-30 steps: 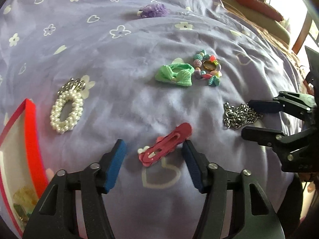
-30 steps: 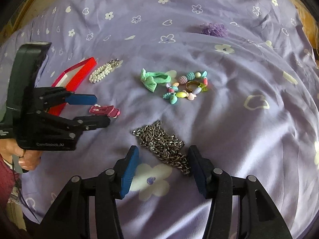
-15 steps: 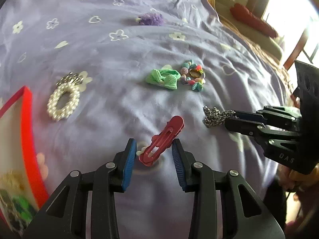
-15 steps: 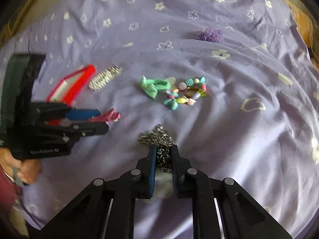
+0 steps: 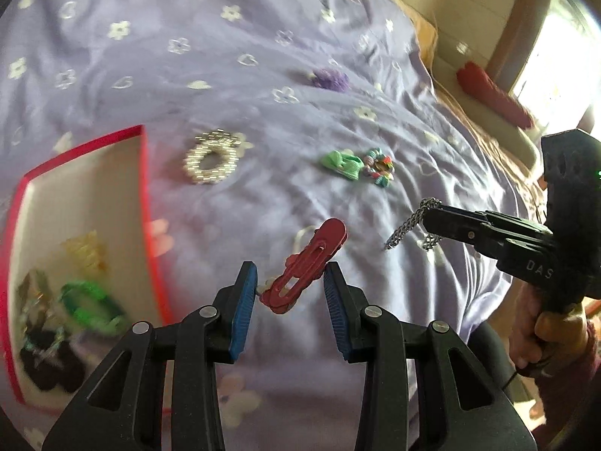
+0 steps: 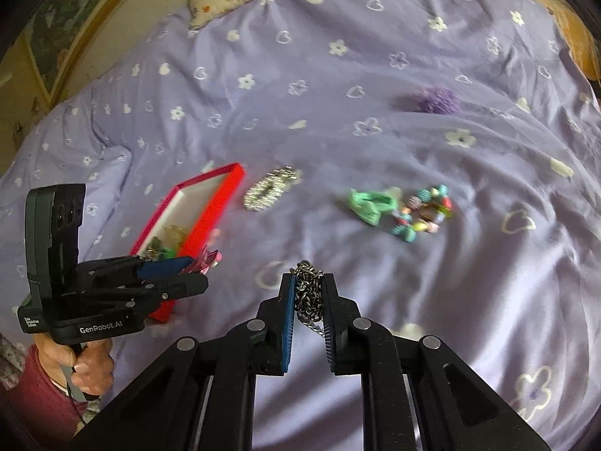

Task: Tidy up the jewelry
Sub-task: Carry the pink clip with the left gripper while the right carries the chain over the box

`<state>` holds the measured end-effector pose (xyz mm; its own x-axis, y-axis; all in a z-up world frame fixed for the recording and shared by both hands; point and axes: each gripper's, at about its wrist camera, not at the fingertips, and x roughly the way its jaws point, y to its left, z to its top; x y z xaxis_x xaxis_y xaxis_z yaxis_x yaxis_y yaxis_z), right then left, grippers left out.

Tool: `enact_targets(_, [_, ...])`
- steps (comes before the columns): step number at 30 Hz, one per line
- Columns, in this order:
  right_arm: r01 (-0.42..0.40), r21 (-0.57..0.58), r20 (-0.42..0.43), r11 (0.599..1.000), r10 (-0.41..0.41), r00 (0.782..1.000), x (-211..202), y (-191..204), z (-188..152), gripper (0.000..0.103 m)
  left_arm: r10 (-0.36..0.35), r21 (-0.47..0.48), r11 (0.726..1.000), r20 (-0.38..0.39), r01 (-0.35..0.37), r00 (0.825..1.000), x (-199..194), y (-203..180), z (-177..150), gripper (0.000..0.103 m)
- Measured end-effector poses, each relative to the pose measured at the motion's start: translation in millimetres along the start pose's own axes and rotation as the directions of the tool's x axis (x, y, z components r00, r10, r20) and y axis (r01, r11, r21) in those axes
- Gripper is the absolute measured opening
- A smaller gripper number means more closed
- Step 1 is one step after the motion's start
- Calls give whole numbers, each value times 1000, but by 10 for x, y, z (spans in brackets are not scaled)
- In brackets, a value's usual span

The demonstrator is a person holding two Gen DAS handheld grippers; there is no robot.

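My left gripper (image 5: 290, 276) is shut on a red hair clip (image 5: 306, 263), which hangs slanted between the blue pads, lifted off the purple bedspread (image 5: 225, 75). In the right wrist view that gripper (image 6: 188, 272) holds the clip (image 6: 206, 259) beside the near corner of the red box (image 6: 210, 210). My right gripper (image 6: 308, 283) is shut on a silver chain (image 6: 310, 297), bunched between its pads with loose ends dangling. From the left wrist view the right gripper (image 5: 432, 218) is at the right, with chain (image 5: 407, 225) hanging from its tip.
The open red box (image 5: 144, 195) holds several pieces, among them a green hair tie (image 5: 90, 306). On the bedspread lie a pearl clip (image 5: 210, 161), a green bow (image 5: 342, 163), a beaded bracelet (image 5: 380, 167) and a purple scrunchie (image 5: 330, 79). A hand (image 6: 86, 360) grips each handle.
Both grippers closed, the left on the hair clip and the right on the chain, and lifted them off the bed. The left one swung toward the red box.
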<state>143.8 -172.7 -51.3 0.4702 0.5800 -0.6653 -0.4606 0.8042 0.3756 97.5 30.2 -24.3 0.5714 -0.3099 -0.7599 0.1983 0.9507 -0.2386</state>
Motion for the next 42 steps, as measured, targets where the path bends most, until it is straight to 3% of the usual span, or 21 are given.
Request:
enact_targets(11, [-83, -88, -3, 993, 83, 997, 100, 650, 85, 13, 82, -113, 991, 63, -75, 995, -557, 492, -290, 35])
enact_targets(21, [-164, -141, -14, 976, 164, 986, 302, 1197, 224, 13, 164, -226, 964, 101, -138, 981, -906, 1007, -492, 35])
enact_targets(33, [-250, -185, -52, 951, 244, 968, 642, 1765, 284, 13, 216, -301, 937, 93, -180, 972, -1015, 1442, -643, 35])
enact_targets(42, [-262, -174, -116, 949, 244, 963, 1046, 1877, 254, 13, 267, -309, 920, 40, -242, 963, -851, 1710, -695, 35])
